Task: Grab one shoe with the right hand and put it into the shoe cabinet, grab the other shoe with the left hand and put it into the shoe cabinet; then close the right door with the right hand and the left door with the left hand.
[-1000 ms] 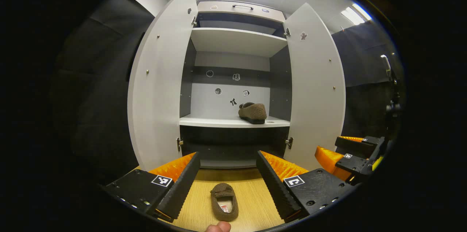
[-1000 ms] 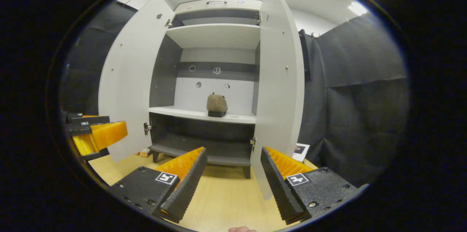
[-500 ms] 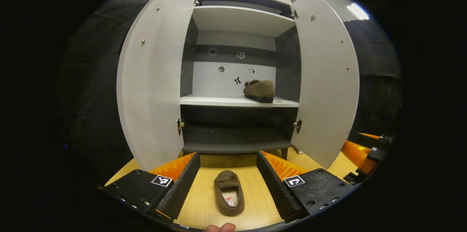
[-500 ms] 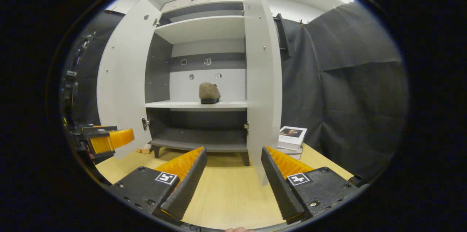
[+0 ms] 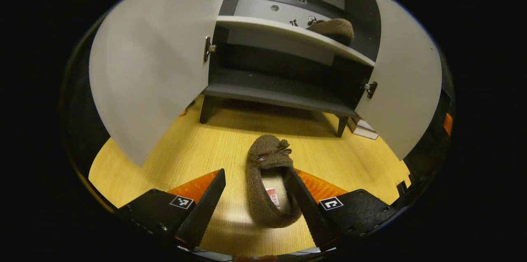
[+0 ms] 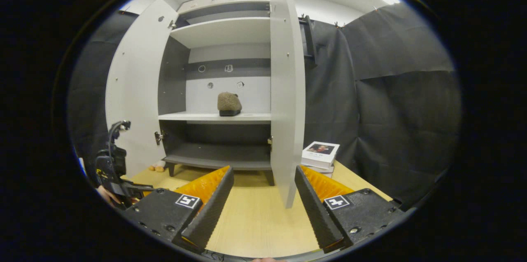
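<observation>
So the left gripper (image 5: 254, 202) hangs wide open over the brown slipper (image 5: 269, 181) on the floor; right gripper (image 6: 263, 202) gapes empty, other slipper (image 6: 229, 104) on the shoe cabinet (image 6: 214, 118) shelf.
</observation>
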Action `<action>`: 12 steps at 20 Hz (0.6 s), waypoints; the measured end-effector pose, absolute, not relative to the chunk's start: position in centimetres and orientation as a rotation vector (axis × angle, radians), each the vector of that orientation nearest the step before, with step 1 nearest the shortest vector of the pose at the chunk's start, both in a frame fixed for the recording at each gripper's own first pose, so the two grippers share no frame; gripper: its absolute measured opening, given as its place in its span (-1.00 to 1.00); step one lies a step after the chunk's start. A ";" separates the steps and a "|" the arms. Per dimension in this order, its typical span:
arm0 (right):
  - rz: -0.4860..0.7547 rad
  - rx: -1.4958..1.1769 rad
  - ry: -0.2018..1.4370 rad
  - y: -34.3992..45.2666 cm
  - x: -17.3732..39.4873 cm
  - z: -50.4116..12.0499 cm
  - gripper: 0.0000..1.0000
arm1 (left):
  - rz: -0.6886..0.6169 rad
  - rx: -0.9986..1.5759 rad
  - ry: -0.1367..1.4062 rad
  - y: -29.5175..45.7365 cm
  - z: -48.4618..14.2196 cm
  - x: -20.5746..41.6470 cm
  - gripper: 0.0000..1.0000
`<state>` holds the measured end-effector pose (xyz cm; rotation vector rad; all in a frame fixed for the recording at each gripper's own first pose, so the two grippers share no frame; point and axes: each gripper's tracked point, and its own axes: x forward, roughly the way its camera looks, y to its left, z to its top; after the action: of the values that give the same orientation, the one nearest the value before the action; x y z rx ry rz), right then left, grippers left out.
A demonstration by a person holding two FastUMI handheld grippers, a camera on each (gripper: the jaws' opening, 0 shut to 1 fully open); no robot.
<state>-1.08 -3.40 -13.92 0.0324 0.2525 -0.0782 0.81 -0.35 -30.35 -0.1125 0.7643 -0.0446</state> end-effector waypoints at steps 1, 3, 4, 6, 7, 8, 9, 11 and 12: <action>-0.083 0.027 0.258 -3.5 -1.1 -13.9 0.89 | -0.040 -0.110 0.784 -0.2 -31.5 1.0 0.90; -0.089 0.020 0.269 -3.6 -1.2 -14.0 0.89 | -0.024 -0.102 0.818 0.2 -33.3 1.0 0.90; -0.092 0.018 0.275 -3.6 -1.2 -14.1 0.89 | -0.021 -0.105 0.831 0.1 -33.9 1.0 0.89; -0.096 0.008 0.288 -3.6 -1.3 -14.3 0.89 | -0.021 -0.113 0.851 0.1 -34.6 1.2 0.89; -0.100 0.001 0.294 -3.7 -1.5 -14.4 0.89 | -0.020 -0.114 0.861 0.1 -34.9 1.3 0.88; -0.103 -0.006 0.298 -3.7 -1.5 -14.4 0.89 | -0.020 -0.116 0.870 0.2 -35.3 1.5 0.88; -0.105 -0.012 0.302 -3.6 -1.6 -14.5 0.89 | -0.018 -0.122 0.876 0.3 -35.5 1.6 0.86; -0.105 -0.026 0.309 -3.6 -1.7 -14.5 0.89 | -0.028 -0.154 0.875 -0.2 -36.0 2.1 0.85; -0.106 -0.031 0.310 -3.5 -1.8 -14.6 0.89 | -0.033 -0.176 0.870 -0.5 -36.0 2.4 0.75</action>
<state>-1.76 -3.54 -14.57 -0.0306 0.3104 -0.1061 2.41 -0.46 -36.02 -0.1759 0.8705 -0.0326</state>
